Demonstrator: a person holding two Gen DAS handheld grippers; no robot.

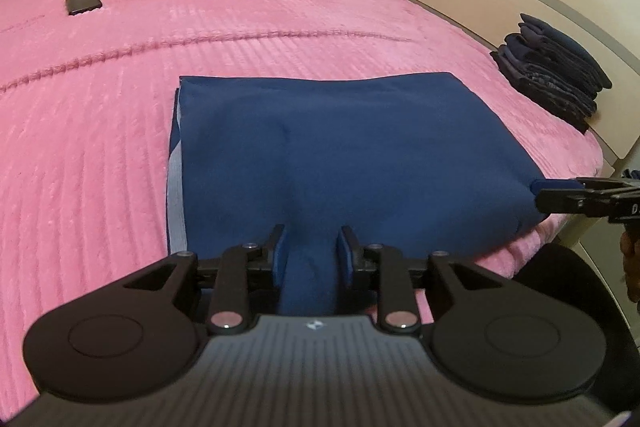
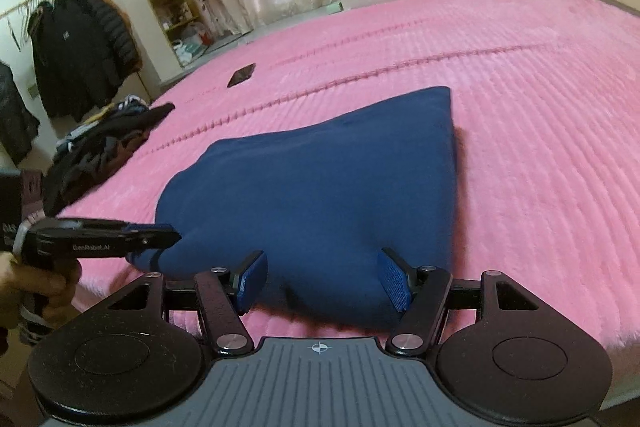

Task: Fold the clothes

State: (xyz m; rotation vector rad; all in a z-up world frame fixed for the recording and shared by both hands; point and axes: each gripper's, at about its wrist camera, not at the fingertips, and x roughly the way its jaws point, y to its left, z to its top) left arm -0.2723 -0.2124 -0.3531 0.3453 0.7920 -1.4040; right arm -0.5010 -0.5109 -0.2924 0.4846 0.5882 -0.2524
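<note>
pinching a bunched fold of the blue garment [image 1: 320, 147] at lower centre of its own view, the left gripper [image 1: 309, 251] has its jaws clamped on cloth. the right gripper [image 2: 322, 281] has its jaws spread around the garment's near edge, pads seemingly not pressing. the garment lies folded on the pink bed [image 1: 80, 147], centre frame. risk: with only one side gripped, any lift could drag the cloth askew and undo the fold, or the thick bunch could slip free.

navy blue garment [image 1: 340, 147] on ribbed pink bedspread [image 1: 100, 147], dark folded stack [image 1: 552, 79], black phone [image 1: 83, 3]
</note>
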